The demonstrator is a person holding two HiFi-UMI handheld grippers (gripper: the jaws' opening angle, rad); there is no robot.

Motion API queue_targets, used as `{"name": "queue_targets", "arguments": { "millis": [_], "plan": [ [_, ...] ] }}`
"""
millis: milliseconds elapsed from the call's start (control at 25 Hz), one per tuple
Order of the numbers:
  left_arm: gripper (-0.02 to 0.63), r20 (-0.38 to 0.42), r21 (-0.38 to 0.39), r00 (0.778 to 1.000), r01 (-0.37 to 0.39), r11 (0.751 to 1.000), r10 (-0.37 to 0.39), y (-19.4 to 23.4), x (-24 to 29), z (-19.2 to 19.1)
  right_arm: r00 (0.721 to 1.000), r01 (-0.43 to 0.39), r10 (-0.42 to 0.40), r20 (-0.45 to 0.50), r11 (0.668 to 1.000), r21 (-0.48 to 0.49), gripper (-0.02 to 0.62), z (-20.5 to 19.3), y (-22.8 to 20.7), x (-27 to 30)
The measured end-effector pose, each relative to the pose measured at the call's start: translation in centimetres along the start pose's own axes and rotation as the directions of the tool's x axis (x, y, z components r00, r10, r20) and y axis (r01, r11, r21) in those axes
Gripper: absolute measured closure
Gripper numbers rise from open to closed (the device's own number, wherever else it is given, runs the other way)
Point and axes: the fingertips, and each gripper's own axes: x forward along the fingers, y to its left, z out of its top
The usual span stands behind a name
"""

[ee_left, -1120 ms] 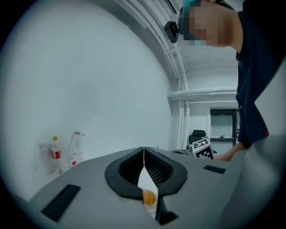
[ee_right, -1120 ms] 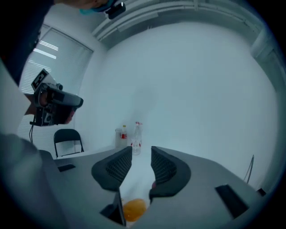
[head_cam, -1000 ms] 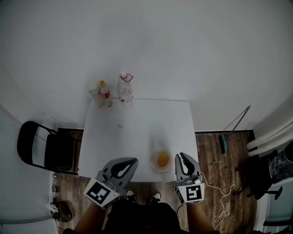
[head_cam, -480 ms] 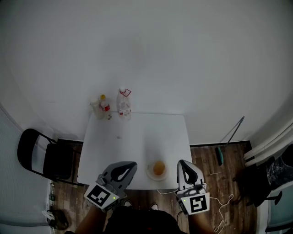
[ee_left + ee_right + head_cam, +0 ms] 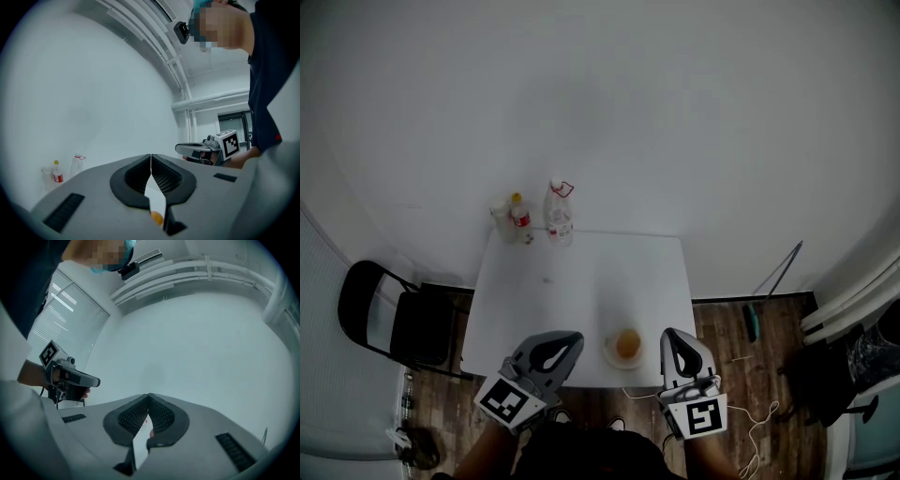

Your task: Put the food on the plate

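An orange piece of food [image 5: 627,343] lies on a small white plate [image 5: 610,353] near the front edge of the white table [image 5: 581,281]. My left gripper [image 5: 574,339] hovers just left of the plate, jaws shut with nothing between them. In the left gripper view the tips of the left gripper [image 5: 151,157] meet, and the food [image 5: 156,217] shows below them. My right gripper [image 5: 668,335] hangs just right of the plate. In its own view the right gripper [image 5: 148,395] is shut on nothing.
Two bottles [image 5: 518,217] [image 5: 559,213] and a cup stand at the table's back left corner. A black chair [image 5: 389,319] sits left of the table. A long-handled tool [image 5: 773,277] leans at the right, and a cable [image 5: 750,412] lies on the wooden floor.
Both grippers have lifted a little by the table's front edge, the right one more. The food and plate have not moved.
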Motion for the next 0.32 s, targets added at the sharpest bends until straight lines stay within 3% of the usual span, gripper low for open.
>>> {"name": "queue_targets", "arguments": {
  "millis": [320],
  "plan": [
    [0.583,-0.002,0.003,1.0,-0.004,1.0,0.004,0.53,-0.62,0.09,1.0,0.003,-0.003,-0.015,1.0,-0.001,0.574,-0.17,0.41,0.4]
  ]
}}
